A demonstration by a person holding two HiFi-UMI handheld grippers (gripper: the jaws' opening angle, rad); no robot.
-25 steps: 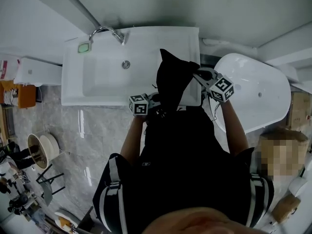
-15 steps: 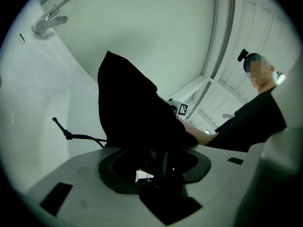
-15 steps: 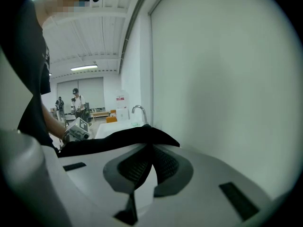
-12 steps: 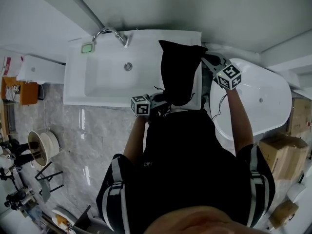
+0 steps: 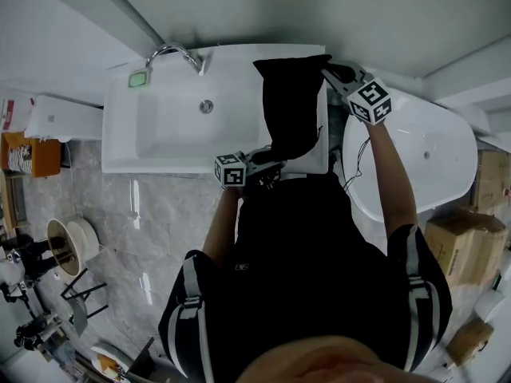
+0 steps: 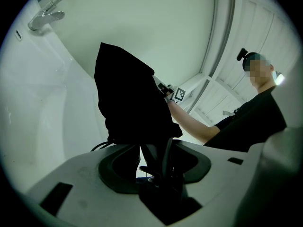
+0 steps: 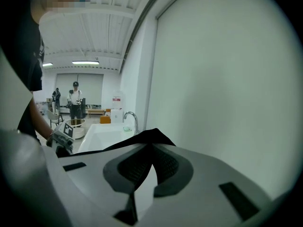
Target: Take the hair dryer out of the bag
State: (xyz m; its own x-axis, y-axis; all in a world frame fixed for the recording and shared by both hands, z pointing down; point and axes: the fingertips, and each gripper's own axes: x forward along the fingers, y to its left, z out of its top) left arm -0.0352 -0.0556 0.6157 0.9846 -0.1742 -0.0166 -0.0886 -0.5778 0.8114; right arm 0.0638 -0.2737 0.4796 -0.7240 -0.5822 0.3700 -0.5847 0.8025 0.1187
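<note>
A black bag (image 5: 291, 106) is stretched over the right end of the white sink (image 5: 172, 134). My right gripper (image 5: 331, 70) is shut on the bag's top corner (image 7: 142, 138) and holds it high, close to the wall. My left gripper (image 5: 267, 159) stays at the sink's front edge by the bag's lower end. In the left gripper view the bag (image 6: 128, 103) hangs above the wide-set jaws, which grip a dark object, apparently the hair dryer (image 6: 164, 151). Most of the dryer is hidden. A dark cord (image 6: 100, 145) loops out beside the jaws.
The sink has a chrome faucet (image 5: 172, 52) and a green soap dish (image 5: 139, 77) at its back left. A white bathtub (image 5: 431, 158) lies to the right, with cardboard boxes (image 5: 471, 238) beyond it. The wall runs directly behind sink and tub.
My right gripper has risen and moved toward the wall with the bag's corner, drawing the bag out longer. The left gripper has stayed where it was.
</note>
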